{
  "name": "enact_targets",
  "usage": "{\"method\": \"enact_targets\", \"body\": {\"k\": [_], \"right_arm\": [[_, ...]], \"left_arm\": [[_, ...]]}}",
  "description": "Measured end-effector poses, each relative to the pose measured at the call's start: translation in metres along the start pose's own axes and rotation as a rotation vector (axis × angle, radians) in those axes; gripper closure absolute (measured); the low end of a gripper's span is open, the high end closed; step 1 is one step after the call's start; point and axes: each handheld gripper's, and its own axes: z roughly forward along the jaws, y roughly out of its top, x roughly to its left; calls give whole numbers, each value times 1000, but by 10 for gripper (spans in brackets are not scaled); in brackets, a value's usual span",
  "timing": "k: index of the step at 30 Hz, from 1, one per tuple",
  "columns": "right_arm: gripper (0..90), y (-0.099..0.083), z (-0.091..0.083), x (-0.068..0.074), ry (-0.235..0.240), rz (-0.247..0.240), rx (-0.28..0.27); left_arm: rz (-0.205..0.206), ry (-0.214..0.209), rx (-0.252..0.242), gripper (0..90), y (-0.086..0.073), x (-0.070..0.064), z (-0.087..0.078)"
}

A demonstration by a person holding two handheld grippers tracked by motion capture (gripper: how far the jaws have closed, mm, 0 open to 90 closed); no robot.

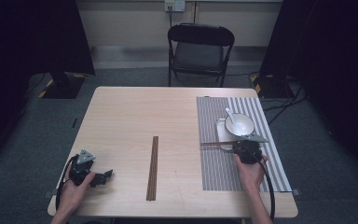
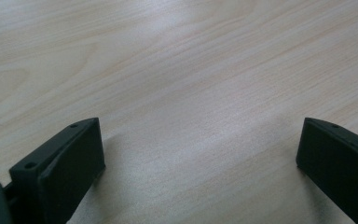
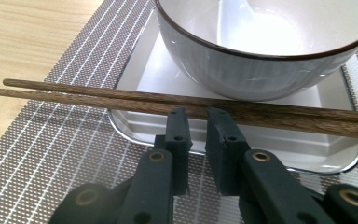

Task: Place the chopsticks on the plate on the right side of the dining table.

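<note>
My right claw (image 3: 196,116) is clenched on a pair of chopsticks (image 3: 121,99), holding them across the near edge of the white square tray (image 3: 279,144) that sits under the bowl (image 3: 261,60). I judge the step as placing: the sticks are being carried to the place setting on the striped mat (image 1: 223,172) at the right of the desk (image 1: 130,121), and they hang just above or on the tray rim (contact is hard to tell).

Next move, as I read it: lower until the sticks rest level on the tray edge or the mat, then ease the jaws apart without rolling them toward the bowl, which is very near.

My left claw (image 1: 103,176) is released, jaws wide apart, resting idle near the left near corner of the desk with nothing between them.

View differences: the high view gives the whole layout, with a second set of dark sticks (image 1: 153,168) lying lengthwise mid-desk, a spoon (image 1: 230,115) in the bowl, and a folding chair (image 1: 200,49) beyond the far edge. The right claw view gives the grip itself, two sticks side by side pinched around mid-length, plus the bowl's dark rim. The left claw view gives bare wood grain between its open jaws, confirming it holds nothing.
</note>
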Motion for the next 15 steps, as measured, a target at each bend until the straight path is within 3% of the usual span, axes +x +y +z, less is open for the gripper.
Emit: {"method": "enact_targets", "body": {"k": [15], "right_arm": [[817, 2, 5, 5, -10, -14, 5]], "left_arm": [[-1, -1, -1, 1, 0, 0, 0]]}}
